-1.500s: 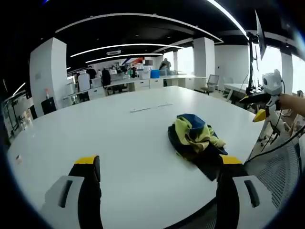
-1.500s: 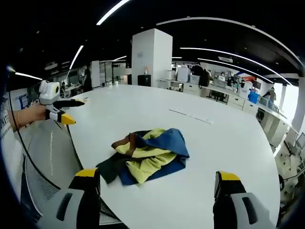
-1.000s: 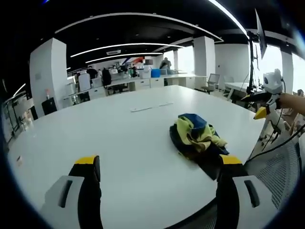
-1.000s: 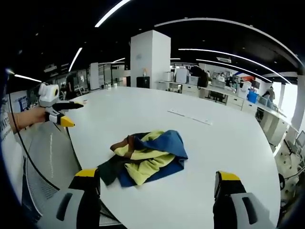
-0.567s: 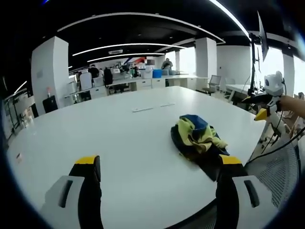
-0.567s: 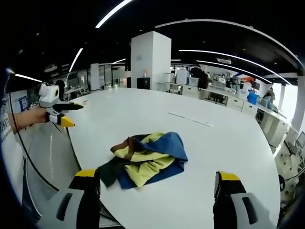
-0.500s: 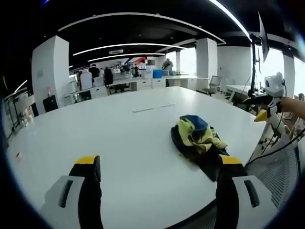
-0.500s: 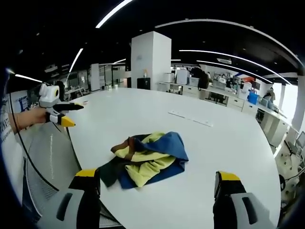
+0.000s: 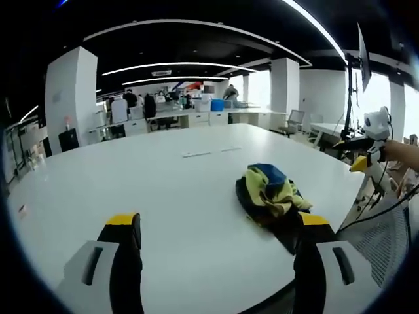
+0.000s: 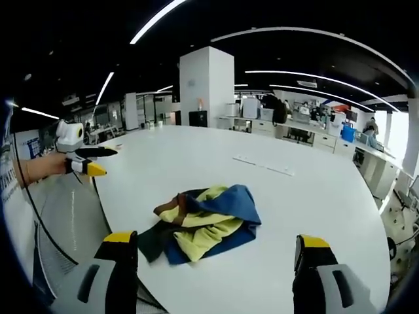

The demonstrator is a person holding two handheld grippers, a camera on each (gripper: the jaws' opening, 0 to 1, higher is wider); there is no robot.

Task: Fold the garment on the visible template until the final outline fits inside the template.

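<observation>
A crumpled yellow, blue and dark garment [image 10: 200,222] lies on the white bench [image 10: 314,196] near its edge. Left claw [image 9: 213,226] and right claw [image 10: 213,245] hover with jaws apart, holding nothing. No writing is legible.

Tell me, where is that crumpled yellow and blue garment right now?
The garment lies bunched on the white table, near its curved edge. In the right gripper view it sits low and centre; in the left gripper view it sits right of centre.

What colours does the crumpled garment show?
Blue, yellow, dark navy and brown garment, clearest in the right gripper view.
</observation>
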